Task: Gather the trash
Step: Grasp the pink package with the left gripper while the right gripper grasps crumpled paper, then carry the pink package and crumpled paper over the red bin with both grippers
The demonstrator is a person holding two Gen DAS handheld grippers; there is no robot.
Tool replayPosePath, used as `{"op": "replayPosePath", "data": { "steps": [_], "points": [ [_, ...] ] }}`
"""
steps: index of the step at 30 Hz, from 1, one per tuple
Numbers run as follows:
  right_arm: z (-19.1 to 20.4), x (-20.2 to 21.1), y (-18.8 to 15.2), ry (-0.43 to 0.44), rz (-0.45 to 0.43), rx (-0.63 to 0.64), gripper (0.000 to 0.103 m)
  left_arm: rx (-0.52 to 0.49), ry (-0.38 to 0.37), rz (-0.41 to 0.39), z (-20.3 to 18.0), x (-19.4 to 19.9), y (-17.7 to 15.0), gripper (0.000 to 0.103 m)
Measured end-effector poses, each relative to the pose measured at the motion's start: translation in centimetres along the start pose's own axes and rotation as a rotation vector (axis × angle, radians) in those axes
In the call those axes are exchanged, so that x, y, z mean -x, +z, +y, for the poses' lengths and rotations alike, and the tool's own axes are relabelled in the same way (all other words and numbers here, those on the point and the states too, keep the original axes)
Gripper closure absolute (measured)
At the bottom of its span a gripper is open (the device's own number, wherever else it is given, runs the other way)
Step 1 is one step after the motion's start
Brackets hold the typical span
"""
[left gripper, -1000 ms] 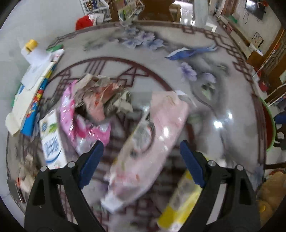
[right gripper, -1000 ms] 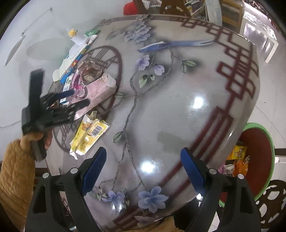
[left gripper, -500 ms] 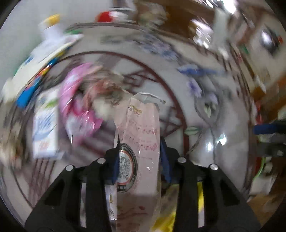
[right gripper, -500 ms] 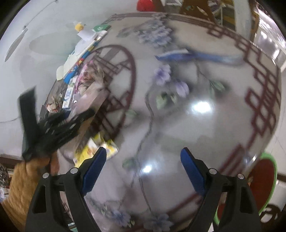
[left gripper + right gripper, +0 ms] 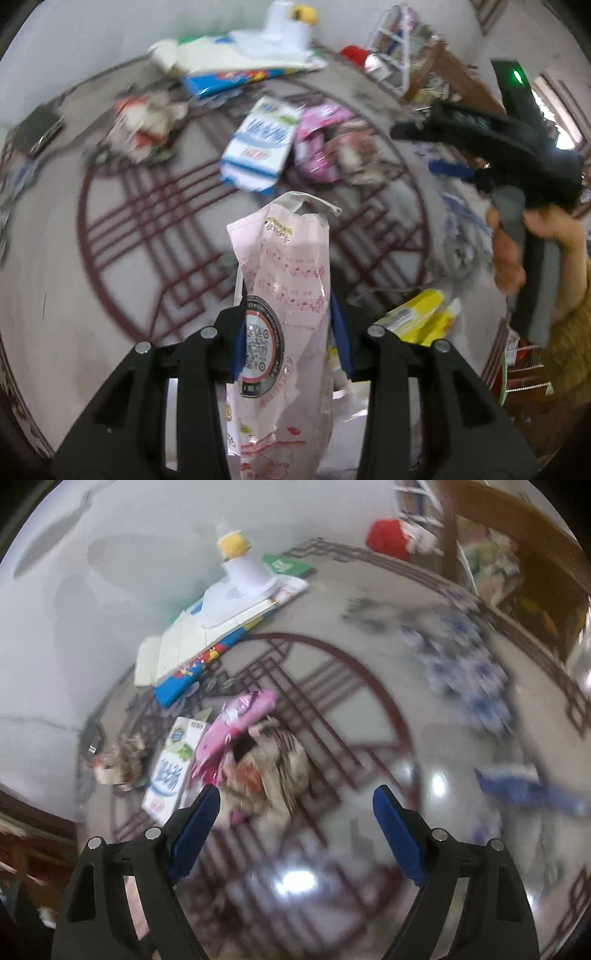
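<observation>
My left gripper (image 5: 288,332) is shut on a pale pink printed bag (image 5: 284,266) and holds it upright, clear of the painted table (image 5: 74,295). Beyond it lie a blue-and-white carton (image 5: 258,144), a bright pink foil bag (image 5: 317,140) and a crumpled wrapper (image 5: 147,122). A yellow wrapper (image 5: 421,317) lies at the right. In the right wrist view my right gripper (image 5: 295,812) is open with nothing between its fingers. It hangs over a crumpled wrapper heap (image 5: 273,768) beside the pink foil bag (image 5: 236,723) and the carton (image 5: 171,771). A hand (image 5: 509,251) carries that gripper.
A stack of flat packages (image 5: 207,635) with a white, yellow-capped bottle (image 5: 243,565) on it sits at the table's far edge. A dark phone (image 5: 37,129) lies at the left rim. A wooden chair (image 5: 535,554) and shelves stand behind the table.
My left gripper has shut on the pale pink bag, lifted it off the table and rolled. My right gripper has swung left across the table to the crumpled heap, still open.
</observation>
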State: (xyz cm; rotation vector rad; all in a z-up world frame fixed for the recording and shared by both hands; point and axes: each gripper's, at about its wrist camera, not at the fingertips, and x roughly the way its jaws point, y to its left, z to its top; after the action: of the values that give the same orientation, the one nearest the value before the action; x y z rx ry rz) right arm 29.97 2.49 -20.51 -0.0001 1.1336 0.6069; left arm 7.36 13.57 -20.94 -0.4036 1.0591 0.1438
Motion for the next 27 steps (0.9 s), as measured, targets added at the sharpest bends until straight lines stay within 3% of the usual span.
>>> {"op": "replayPosePath", "data": {
  "steps": [2,4,6,9,13,16,17,18,19,27],
  "points": [
    [1.2,-2.3,0.5,-0.017,0.044,0.047,0.024,0.033,0.008,0.013,0.9,-0.4,-0.2,0.066],
    [1.6,-4.3,0.5,-0.012,0.09,0.066,0.034,0.053,0.016,0.019,1.5,-0.7,-0.3,0.065],
    [1.7,-4.8,0.4,0.037,0.111,0.051,0.063,0.056,0.028,0.018,1.9,-0.8,-0.5,0.064],
    [2.3,-3.3,0.2,0.021,0.081,0.083,0.076,0.065,0.031,0.015,2.0,-1.0,-0.7,0.056],
    [2.6,0.2,-1.1,0.033,0.028,0.131,0.078,0.093,0.022,0.022,2.5,-1.3,-1.0,0.047],
    [2.2,3.2,-2.5,0.036,-0.009,0.141,0.078,0.086,0.016,0.025,2.3,-1.6,-1.4,0.047],
    [1.9,4.3,-3.2,0.042,-0.017,0.139,0.078,0.077,0.02,0.024,2.1,-1.7,-1.5,0.051],
    [1.8,5.3,-3.7,0.044,-0.024,0.138,0.078,0.064,0.028,0.02,1.8,-1.6,-1.5,0.067],
    [1.8,6.1,-4.2,0.045,-0.032,0.14,0.078,0.053,0.035,0.023,1.5,-1.6,-1.5,0.071],
    [1.1,14.6,-9.2,-0.001,-0.16,0.144,0.078,0.038,0.036,-0.133,-0.5,3.9,-1.3,0.072]
  ]
}}
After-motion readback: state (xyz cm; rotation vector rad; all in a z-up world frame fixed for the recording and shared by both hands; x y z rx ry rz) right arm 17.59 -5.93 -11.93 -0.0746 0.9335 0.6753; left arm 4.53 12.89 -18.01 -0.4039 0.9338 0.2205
